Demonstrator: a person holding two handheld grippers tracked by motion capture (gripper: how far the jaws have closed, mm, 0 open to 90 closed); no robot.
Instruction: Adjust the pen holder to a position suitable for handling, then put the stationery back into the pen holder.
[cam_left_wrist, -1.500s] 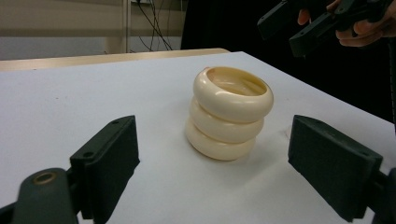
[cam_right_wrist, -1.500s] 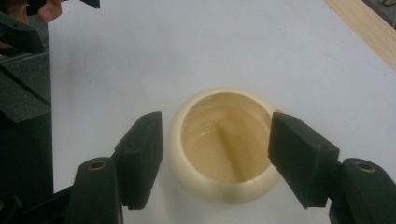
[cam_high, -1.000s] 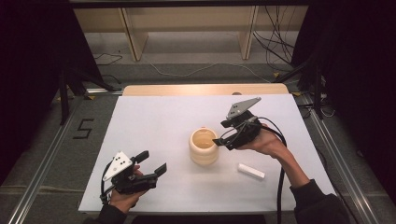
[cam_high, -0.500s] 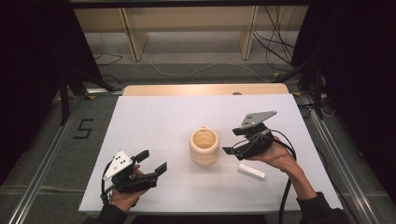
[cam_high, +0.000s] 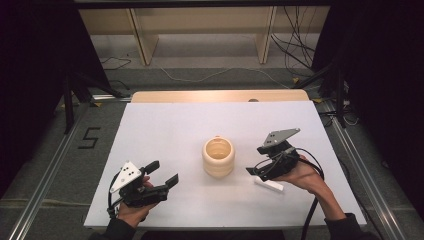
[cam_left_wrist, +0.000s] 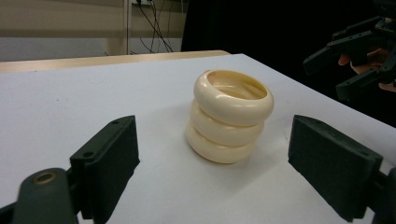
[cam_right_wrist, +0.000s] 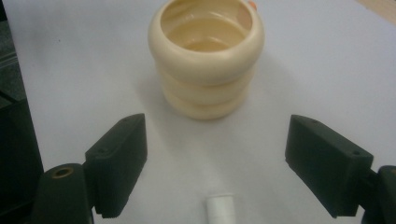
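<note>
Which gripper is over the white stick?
The right gripper: its open jaws hang over the white stick. The left gripper is off by the near-left edge.

Right gripper (cam_right_wrist: 212, 172) jaws wide apart, just opening; white tube (cam_right_wrist: 220, 209) between them, cream ribbed cup (cam_right_wrist: 206, 60) beyond, on the worktop (cam_right_wrist: 327, 70)

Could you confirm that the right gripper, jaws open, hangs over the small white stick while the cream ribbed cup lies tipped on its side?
Not quite: the cream ribbed cup stands upright, mouth up, as the right gripper view shows. The rest holds: the right gripper, jaws open, hangs over the small white stick.
</note>
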